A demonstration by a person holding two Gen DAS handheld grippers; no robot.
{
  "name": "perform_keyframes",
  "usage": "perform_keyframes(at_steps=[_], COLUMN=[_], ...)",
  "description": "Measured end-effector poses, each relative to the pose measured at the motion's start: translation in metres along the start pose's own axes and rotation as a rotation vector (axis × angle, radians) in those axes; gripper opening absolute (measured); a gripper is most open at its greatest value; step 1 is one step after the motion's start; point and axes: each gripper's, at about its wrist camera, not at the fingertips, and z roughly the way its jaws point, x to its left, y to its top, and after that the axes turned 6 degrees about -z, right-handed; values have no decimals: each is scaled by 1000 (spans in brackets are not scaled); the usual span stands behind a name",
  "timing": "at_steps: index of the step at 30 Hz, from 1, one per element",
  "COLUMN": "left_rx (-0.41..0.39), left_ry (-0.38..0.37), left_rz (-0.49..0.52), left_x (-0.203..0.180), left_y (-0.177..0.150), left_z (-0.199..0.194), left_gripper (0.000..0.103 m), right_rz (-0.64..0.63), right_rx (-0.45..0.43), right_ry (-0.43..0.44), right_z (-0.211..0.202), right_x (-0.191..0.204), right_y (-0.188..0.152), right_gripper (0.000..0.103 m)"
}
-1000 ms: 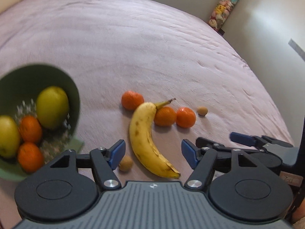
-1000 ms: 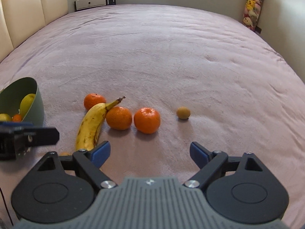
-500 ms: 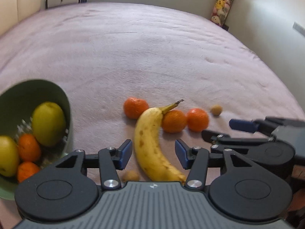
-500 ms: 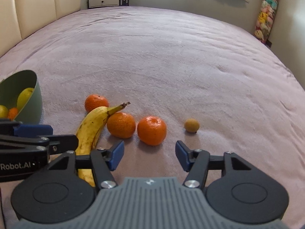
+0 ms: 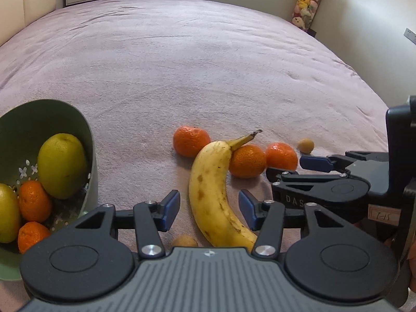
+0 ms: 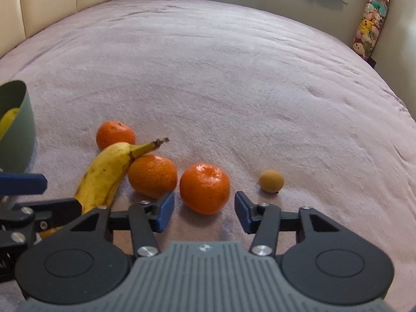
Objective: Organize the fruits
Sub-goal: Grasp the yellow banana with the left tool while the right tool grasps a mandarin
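- We judge the step in hand to be a double pick: each gripper lines up on its own fruit before carrying it to the green bowl (image 5: 88, 140).
- Our left gripper (image 5: 209, 209) stands half open astride the banana (image 5: 210, 189), pads clear of the peel, gripping nothing.
- Our right gripper (image 6: 204, 209) has its jaws closing; the nearest tangerine (image 6: 205, 187) sits just ahead at 12 o'clock, not yet pinched.
- Two more tangerines lie at the banana's 12 and 2 o'clock, and a small tan fruit (image 6: 271, 180) sits at 3 o'clock from the near tangerine.
- Next, we would lower both, close firmly, then lift towards the bowl at 9 o'clock.
- The surface is a soft mauve blanket (image 6: 234, 78); plush toys (image 6: 370, 23) hang at 1 o'clock, and a padded headboard (image 6: 52, 2) at 10 o'clock.
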Motion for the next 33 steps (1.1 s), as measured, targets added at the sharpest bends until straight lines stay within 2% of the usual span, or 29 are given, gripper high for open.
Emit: perform_keyframes(at_steps=[7, 10, 14, 26, 33], left_rx=[7, 13, 49, 132, 151], left_ry=[-15, -6, 6, 50, 48], left_rz=[-24, -21, -36, -47, -86], left_x=[4, 1, 1, -4, 1], left_y=[-1, 2, 3, 4, 7], left_z=[1, 7, 19, 44, 51], left_gripper=[66, 66, 66, 65, 65], right_rz=[8, 21, 22, 25, -15], right_rx=[11, 17, 15, 78, 63], right_ry=[4, 17, 13, 6, -13], right_z=[12, 15, 14, -6, 1], right_x=[-3, -6, -5, -1, 0], right_y=[1, 3, 3, -7, -5], right_gripper=[48, 43, 42, 41, 43])
